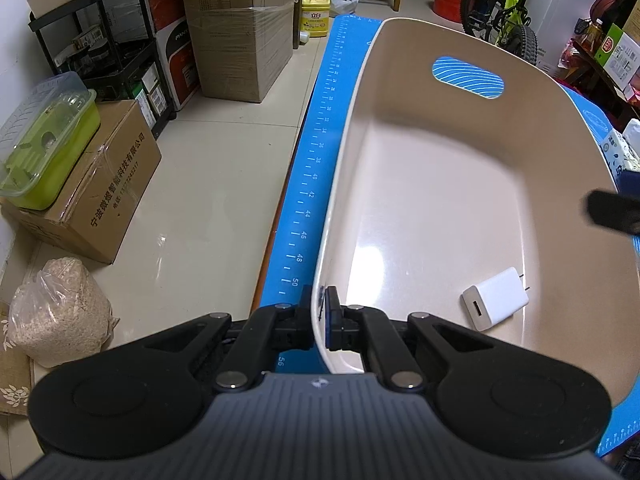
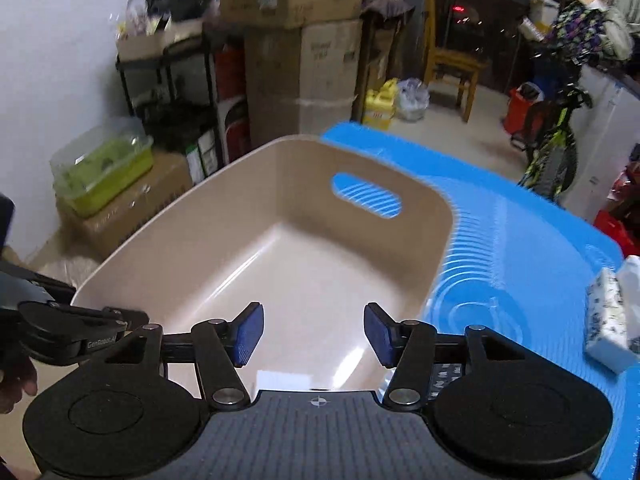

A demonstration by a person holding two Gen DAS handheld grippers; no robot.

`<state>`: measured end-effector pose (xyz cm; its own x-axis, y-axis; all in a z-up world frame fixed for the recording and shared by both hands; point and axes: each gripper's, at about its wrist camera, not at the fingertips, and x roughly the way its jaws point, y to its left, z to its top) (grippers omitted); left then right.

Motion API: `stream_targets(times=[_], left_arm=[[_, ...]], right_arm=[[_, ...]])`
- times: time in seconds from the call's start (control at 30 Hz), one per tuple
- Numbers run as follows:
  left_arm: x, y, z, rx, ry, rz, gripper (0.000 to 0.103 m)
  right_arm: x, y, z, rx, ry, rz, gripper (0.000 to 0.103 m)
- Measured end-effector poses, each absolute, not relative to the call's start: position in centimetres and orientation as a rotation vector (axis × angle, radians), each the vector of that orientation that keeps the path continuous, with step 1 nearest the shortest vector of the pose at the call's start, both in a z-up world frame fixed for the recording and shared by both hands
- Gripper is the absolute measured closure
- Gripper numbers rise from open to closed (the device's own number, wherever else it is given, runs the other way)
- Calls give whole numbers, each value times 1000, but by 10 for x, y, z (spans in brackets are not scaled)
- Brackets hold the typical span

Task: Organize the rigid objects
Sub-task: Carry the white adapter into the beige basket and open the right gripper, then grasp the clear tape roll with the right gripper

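Only the left wrist view shows the white charger (image 1: pixel 495 298), lying on the floor of the beige bin (image 1: pixel 440 184) near its front right corner; there the left gripper (image 1: pixel 320 312) is clamped on the bin's near rim, 1 pad on each side of the wall. The right wrist view shows the right gripper (image 2: pixel 313 334) with its 2 blue pads spread apart and nothing between them, hovering above the bin (image 2: pixel 168 232) on the blue mat (image 2: pixel 520 240), a tissue pack (image 2: pixel 612 316) at right
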<state>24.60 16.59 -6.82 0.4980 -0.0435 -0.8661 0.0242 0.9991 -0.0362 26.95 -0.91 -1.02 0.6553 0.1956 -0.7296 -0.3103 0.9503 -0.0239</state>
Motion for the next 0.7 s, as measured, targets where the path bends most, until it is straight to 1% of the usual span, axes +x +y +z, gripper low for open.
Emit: stream_targets(times=[0.17,0.33,0.5,0.7], left_arm=[[246,164,-68,-19,1049,-40,97],[246,165,-68,-19,1049,-40,97],[246,164,-68,-20,1050,-40,97],[245,164,-68,-16,1050,-40,97]], right_arm=[[256,-51,9,-115,762,285,36],[250,-88,14,-114,745,223,36],[245,-129,2,-100,767,135,36],[244,-163,-29,-113,810,65,36]])
